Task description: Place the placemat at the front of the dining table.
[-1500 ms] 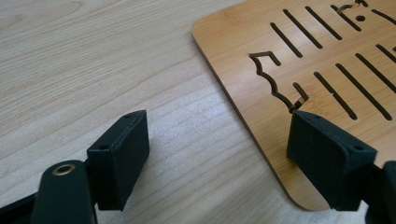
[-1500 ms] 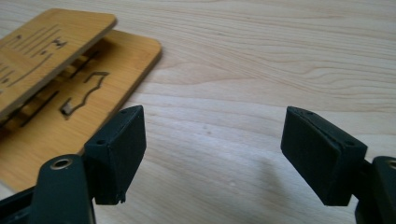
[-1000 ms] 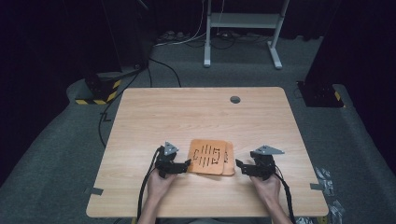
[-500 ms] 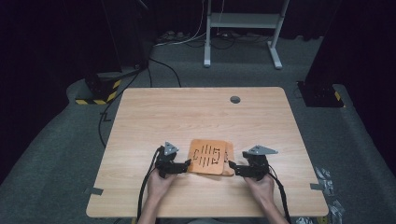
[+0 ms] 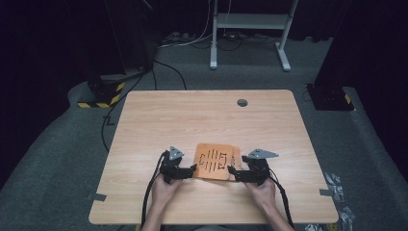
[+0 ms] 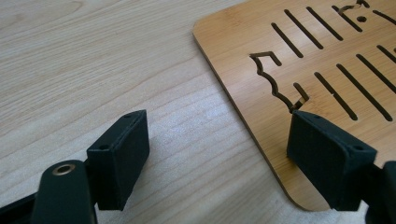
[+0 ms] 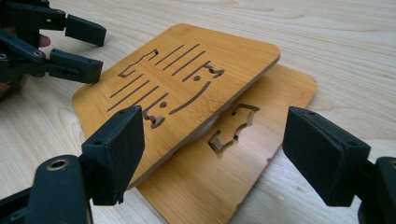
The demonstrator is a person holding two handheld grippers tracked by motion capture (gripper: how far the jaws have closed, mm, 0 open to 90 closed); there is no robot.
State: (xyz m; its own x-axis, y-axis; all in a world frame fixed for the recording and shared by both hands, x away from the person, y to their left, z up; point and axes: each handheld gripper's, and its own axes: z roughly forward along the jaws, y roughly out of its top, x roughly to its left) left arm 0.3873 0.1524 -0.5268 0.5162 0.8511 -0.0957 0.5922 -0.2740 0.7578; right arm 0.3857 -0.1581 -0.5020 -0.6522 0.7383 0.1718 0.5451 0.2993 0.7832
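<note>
We have the wooden table (image 5: 202, 120) before us, with two slotted bamboo boards near the middle of its near edge. The top board (image 7: 187, 79) lies askew on the bottom board (image 7: 243, 158), propped on something between them that we cannot make out. Our left gripper (image 5: 192, 172) is spread wide at the top board's left edge, our right gripper (image 5: 230, 171) spread likewise at the stack's right edge, neither pinching anything. We judge the risk is a one-sided push: the tilted top board could slide off.
</note>
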